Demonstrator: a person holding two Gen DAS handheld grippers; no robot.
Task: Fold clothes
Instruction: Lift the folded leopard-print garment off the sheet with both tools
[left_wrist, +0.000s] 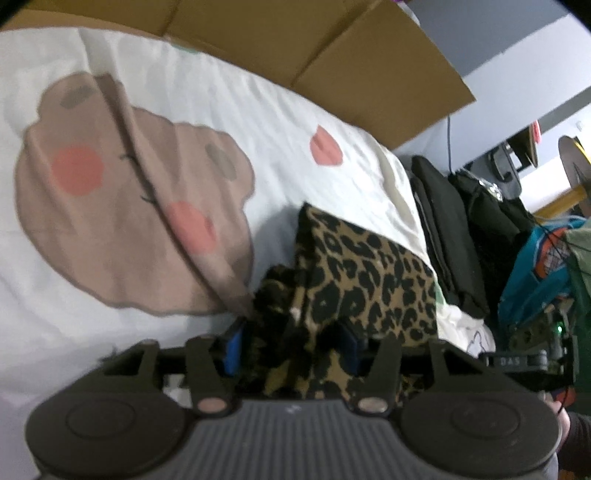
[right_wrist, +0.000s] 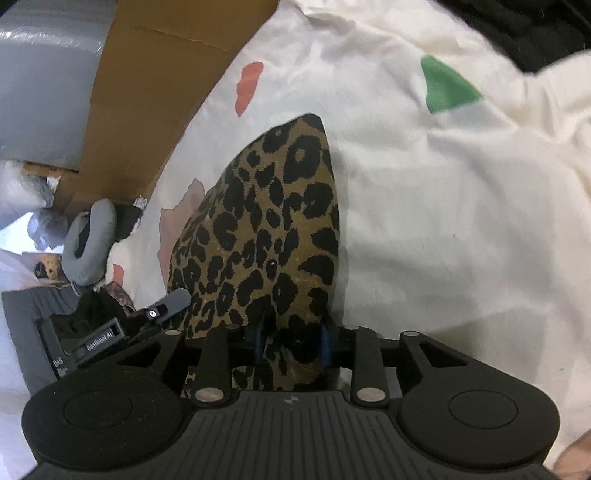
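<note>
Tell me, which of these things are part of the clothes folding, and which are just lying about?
Part of the job:
- leopard-print cloth, gripped at both ends
- left gripper, jaws closed on it
- right gripper, jaws closed on it
- white bedsheet, the surface beneath the cloth

Just lying about:
- cardboard box
- black clothes at the bed's edge
- grey neck pillow

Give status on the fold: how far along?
Mid-fold. Done: leopard-print garment already looks doubled into a narrow shape. In hand: left gripper and right gripper both clamp it over the white bedspread. Left: lay it flat, finish folding.
</note>
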